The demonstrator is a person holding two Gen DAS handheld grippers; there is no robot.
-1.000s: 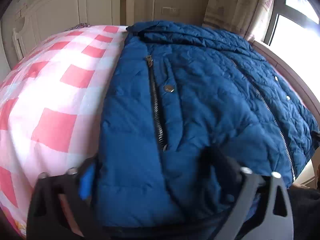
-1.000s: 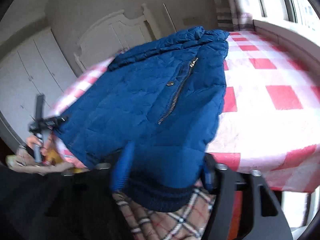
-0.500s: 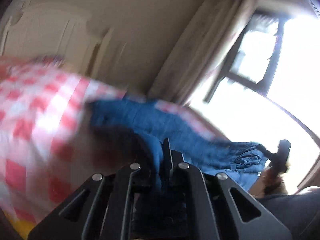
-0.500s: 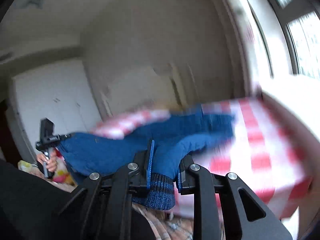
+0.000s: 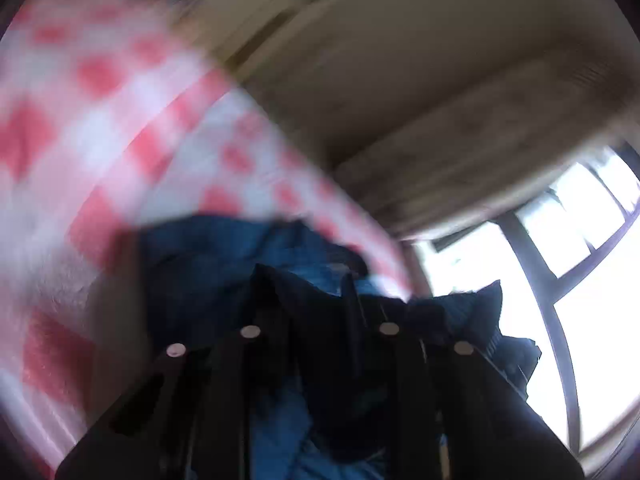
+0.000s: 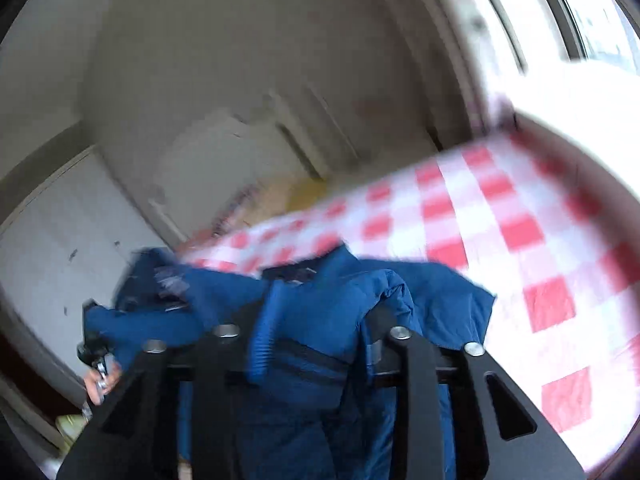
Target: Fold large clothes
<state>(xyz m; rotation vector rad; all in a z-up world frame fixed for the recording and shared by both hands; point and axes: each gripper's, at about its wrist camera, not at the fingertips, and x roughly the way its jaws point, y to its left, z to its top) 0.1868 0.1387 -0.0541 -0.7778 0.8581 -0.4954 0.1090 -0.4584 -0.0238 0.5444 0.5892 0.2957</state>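
Both views motion-blurred. Blue jacket (image 6: 332, 300) bunched up at near edge of bed, lifted off the red/white check bedsheet (image 6: 500, 216). Right gripper (image 6: 320, 336): jaws have just been opening a bit from fully closed, jacket fabric w/ dark zip line still fills the gap between the fingers (image 6: 264, 332) and looks pinched; hem hangs down below. Left gripper (image 5: 316, 320): jaws likewise just opened slightly, dark backlit jacket (image 5: 224, 252) folds sit between and over the fingers; prob. still gripped, but too dark/blurred to be sure of pad contact. In right wrist view, far left, a hand (image 6: 98, 384) holds the other gripper at the jacket's far corner. Window (image 5: 560, 280) bright on the right in left wrist view; white wardrobe (image 6: 80, 240) behind in right wrist view.
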